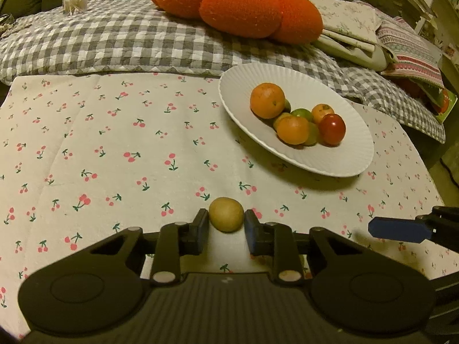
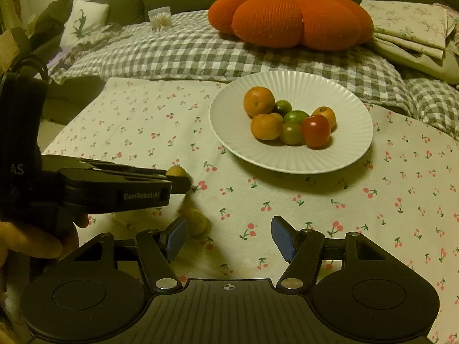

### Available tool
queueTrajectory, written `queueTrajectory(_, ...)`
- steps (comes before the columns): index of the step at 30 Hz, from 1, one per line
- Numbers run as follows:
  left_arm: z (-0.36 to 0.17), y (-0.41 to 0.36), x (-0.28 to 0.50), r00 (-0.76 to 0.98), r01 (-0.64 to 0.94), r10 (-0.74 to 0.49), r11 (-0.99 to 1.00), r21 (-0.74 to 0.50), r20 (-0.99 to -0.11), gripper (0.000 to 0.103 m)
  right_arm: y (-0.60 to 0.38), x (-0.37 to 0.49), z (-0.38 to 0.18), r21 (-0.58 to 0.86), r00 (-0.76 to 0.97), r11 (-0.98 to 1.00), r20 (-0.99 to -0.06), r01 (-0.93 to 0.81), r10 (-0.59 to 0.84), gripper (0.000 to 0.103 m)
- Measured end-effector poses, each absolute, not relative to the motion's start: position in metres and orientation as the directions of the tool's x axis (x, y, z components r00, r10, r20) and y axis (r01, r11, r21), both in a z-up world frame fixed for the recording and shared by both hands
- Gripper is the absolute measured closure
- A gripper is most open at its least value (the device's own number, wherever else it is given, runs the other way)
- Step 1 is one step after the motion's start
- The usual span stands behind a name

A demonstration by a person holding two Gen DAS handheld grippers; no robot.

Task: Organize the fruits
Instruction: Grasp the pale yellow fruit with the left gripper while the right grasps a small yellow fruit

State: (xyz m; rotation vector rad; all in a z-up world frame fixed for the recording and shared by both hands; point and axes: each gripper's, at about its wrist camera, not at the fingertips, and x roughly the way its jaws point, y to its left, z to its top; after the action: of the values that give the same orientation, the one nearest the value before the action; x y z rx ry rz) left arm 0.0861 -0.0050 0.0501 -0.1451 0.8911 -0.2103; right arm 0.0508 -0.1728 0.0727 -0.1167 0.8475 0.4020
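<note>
The left claw hides most of the yellow fruit in the right wrist view

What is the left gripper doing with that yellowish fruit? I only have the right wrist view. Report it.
Observer: The left gripper has the yellowish fruit centred between its fingers, with a pad against each side.
Operator: Tell me what lies past the plate on the right.
Observer: Beyond the white plate there is a folded striped cloth, with a green-and-orange item below it. Both are outside your frame.
Operator: Say where my gripper sits from that side.
Observer: The right gripper shows one blue finger at the left camera's right edge. It is about level with the fruit and well apart from it.
</note>
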Motion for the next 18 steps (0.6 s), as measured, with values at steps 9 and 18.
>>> queueTrajectory(9,0.059,0.002,0.079,0.607,0.078,-0.223,0.972,-0.222,-0.763,0.078,-0.162,0.050,0.064,0.070,0.568,0.900,-0.754,-0.430,0.330,0.038)
queueTrajectory(18,0.062,0.011,0.078,0.605,0.042,-0.218,0.969,-0.242,-0.766,0.078,-0.151,0.059,0.049,0.154,0.523,0.893,-0.764,-0.422,0.379,0.040)
